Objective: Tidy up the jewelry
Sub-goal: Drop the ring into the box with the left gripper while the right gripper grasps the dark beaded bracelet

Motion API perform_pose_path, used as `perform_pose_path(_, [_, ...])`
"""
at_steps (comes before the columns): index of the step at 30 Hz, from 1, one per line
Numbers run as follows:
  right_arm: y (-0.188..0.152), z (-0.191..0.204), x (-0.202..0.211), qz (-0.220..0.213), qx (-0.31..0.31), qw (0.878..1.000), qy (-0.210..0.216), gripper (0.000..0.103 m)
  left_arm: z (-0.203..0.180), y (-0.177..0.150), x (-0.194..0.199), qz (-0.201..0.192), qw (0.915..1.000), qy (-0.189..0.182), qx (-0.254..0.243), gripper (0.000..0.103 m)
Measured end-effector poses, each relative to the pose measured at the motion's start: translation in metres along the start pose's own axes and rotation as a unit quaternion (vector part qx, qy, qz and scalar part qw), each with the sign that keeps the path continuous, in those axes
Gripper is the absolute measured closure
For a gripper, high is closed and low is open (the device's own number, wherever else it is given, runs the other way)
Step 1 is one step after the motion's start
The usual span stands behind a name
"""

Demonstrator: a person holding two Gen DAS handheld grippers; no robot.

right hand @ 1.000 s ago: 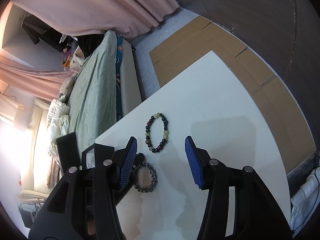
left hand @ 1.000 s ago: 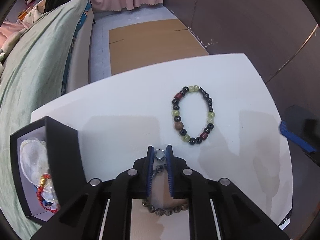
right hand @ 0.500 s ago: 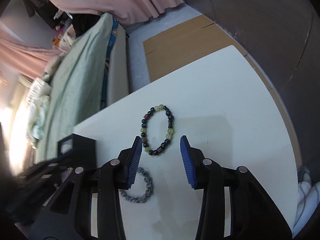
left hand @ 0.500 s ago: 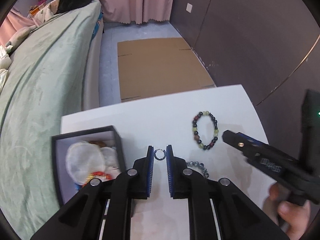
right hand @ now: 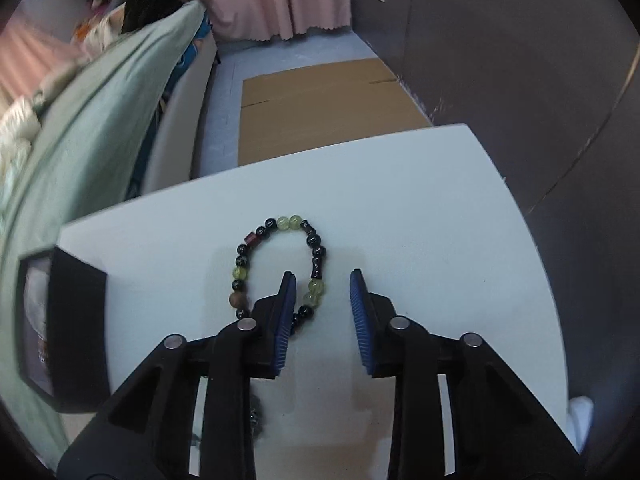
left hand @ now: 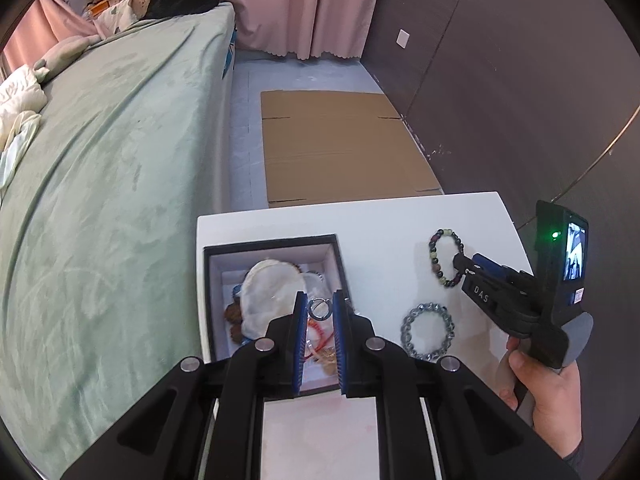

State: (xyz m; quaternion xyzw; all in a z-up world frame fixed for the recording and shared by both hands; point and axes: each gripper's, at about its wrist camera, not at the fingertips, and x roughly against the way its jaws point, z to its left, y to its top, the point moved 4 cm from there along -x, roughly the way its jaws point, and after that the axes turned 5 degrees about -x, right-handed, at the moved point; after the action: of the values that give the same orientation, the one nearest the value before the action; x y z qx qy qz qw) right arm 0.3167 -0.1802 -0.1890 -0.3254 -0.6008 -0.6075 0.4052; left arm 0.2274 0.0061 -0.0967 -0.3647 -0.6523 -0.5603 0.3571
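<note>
Left hand-held gripper point(left hand: 319, 307) pinches small ring point(left hand: 320, 307) over box point(left hand: 276, 242); early release misses. Right hand-held gripper point(right hand: 323, 280) closing astride bead bracelet point(right hand: 280, 266), nothing gripped; may slip.

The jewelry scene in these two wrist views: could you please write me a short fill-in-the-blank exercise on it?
1. The left gripper holds a small metal ____ between its fingers.
2. It hangs over the open black ____, which already holds jewelry.
3. The silver bracelet lies on the white ____.
4. One finger of the right gripper stands ____ the loop of the multicoloured bead bracelet.

Missing words: ring; box; table; inside
</note>
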Motion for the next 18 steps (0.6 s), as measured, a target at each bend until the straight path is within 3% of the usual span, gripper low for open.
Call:
perform_pose_path(1, [-0.001,0.002,0.000,0.001,0.006,1.000,-0.003,0.094,0.002,-0.001,0.000,0.000,1.0000,-0.002,0.003,0.092])
perform_pose_path(4, [-0.006,0.003,0.001,0.012,0.002,1.000,0.013,0.095,0.012,-0.005,0.000,-0.001,0.9999,-0.009,0.012,0.092])
perform_pose_path(9, [-0.006,0.008,0.018,0.017,-0.024,0.996,0.078,0.095,0.019,-0.007,-0.002,-0.004,0.9994,-0.025,0.023,0.090])
perform_pose_path(13, [-0.002,0.015,0.040,0.005,-0.036,0.993,0.115,0.095,0.030,-0.011,0.001,-0.023,0.9980,-0.041,0.042,0.051])
perform_pose_path(18, [-0.003,0.025,0.063,-0.005,-0.038,0.989,0.144,0.095,0.046,-0.017,0.009,-0.056,0.9953,-0.053,0.058,0.047])
